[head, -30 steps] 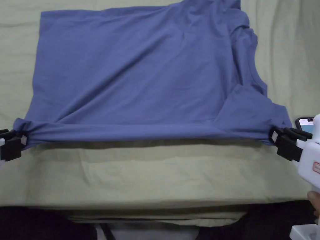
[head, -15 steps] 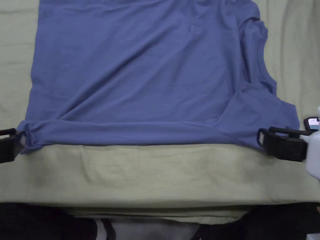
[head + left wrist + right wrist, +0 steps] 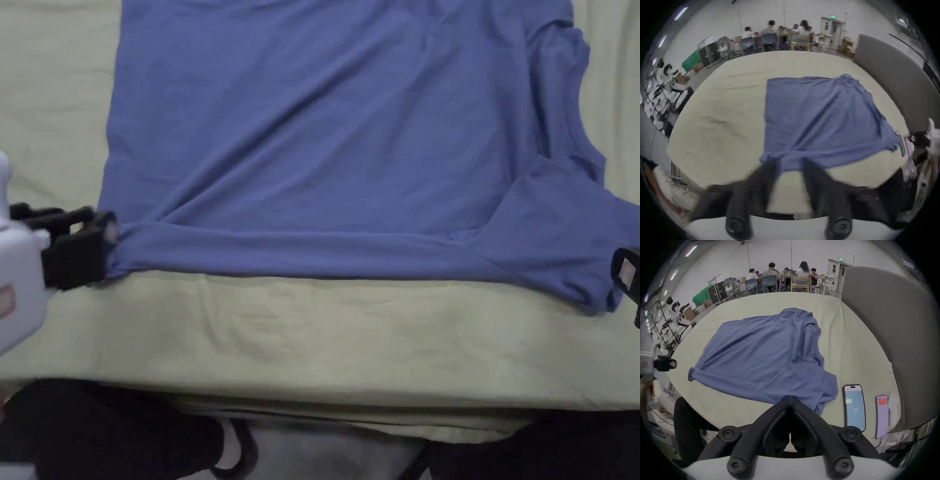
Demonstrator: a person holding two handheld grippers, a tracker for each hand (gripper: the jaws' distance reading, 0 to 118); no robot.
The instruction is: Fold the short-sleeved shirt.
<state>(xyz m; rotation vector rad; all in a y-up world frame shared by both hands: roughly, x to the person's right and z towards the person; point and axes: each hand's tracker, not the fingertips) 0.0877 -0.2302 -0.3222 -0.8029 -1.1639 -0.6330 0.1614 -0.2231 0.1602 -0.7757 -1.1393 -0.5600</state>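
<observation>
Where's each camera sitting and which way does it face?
Head view: above the near edge, looking down on the shirt; left gripper and right gripper at its sides.
Left gripper view: low at the bed edge, facing across it; own jaws apart.
Right gripper view: same, farther right; own jaws shut on the shirt.
All share the shirt.

Pale green bed (image 3: 325, 337) under flat blue shirt (image 3: 337, 144), 2 phones (image 3: 854, 407) alongside
</observation>
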